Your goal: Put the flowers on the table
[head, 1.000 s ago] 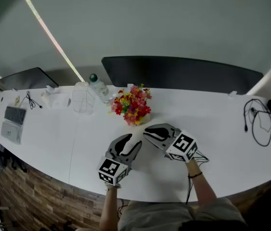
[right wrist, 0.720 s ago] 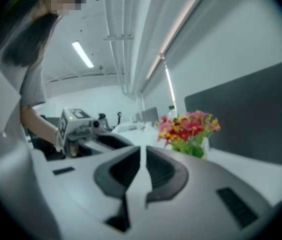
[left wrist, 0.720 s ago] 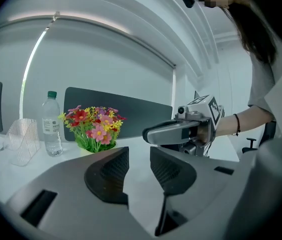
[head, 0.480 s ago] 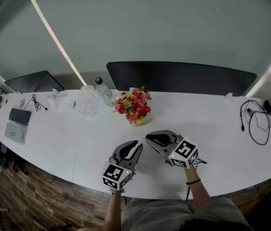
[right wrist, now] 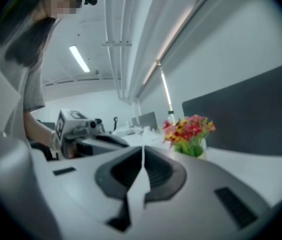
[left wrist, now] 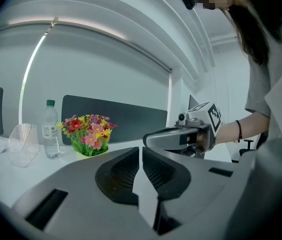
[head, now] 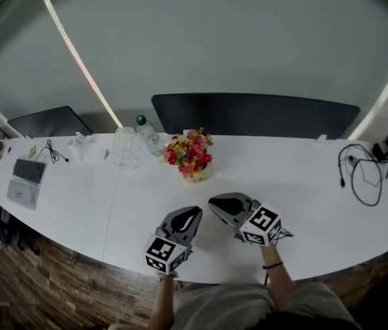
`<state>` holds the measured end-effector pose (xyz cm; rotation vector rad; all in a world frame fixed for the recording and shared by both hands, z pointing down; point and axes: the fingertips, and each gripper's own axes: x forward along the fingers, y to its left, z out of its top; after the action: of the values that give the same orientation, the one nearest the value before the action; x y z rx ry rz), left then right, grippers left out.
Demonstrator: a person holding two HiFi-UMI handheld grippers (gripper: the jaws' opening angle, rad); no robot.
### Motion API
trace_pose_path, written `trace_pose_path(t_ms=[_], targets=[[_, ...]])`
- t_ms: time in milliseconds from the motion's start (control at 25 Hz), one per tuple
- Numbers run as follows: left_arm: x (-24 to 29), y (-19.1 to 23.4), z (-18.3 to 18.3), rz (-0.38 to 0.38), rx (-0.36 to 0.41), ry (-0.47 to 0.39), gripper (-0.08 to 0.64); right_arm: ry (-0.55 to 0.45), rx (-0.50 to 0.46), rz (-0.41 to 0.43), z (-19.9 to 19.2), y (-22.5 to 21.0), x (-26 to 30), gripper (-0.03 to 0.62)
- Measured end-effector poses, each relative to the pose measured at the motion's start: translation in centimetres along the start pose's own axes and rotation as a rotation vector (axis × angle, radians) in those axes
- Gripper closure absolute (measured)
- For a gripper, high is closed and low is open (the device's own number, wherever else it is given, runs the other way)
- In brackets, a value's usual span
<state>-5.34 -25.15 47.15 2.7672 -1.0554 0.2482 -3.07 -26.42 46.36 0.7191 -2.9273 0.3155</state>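
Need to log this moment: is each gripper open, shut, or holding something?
Left gripper: jaws closing to shut, nothing between them.
Right gripper: jaws closing to shut, nothing between them.

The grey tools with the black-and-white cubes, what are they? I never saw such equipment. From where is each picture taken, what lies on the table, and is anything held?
There is no robot here. A person holds two hand tools: the left gripper and the right gripper. The marked cubes are parts of them. The head view comes from a camera on the person's head, looking down. The other two views come from a camera on each gripper, looking along its jaws. On the white table stand a pot of flowers, a water bottle and a clear container; cables lie at the right. Both grippers are shut with nothing between the jaws, so nothing is held.
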Motion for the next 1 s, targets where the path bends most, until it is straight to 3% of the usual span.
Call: trace_pose_path(t_ms=[320, 1000], targets=[[-0.4, -0.7, 1.5, -0.020, 0.017, -0.034, 0.534, -0.050, 0.004, -0.001, 1.1, 0.7, -0.4, 0.568], [-0.1, -1.6, 2.0, -0.051, 0.036, -0.040, 0.535, -0.033, -0.021, -0.010, 1.2, 0.8, -0.9, 0.568]])
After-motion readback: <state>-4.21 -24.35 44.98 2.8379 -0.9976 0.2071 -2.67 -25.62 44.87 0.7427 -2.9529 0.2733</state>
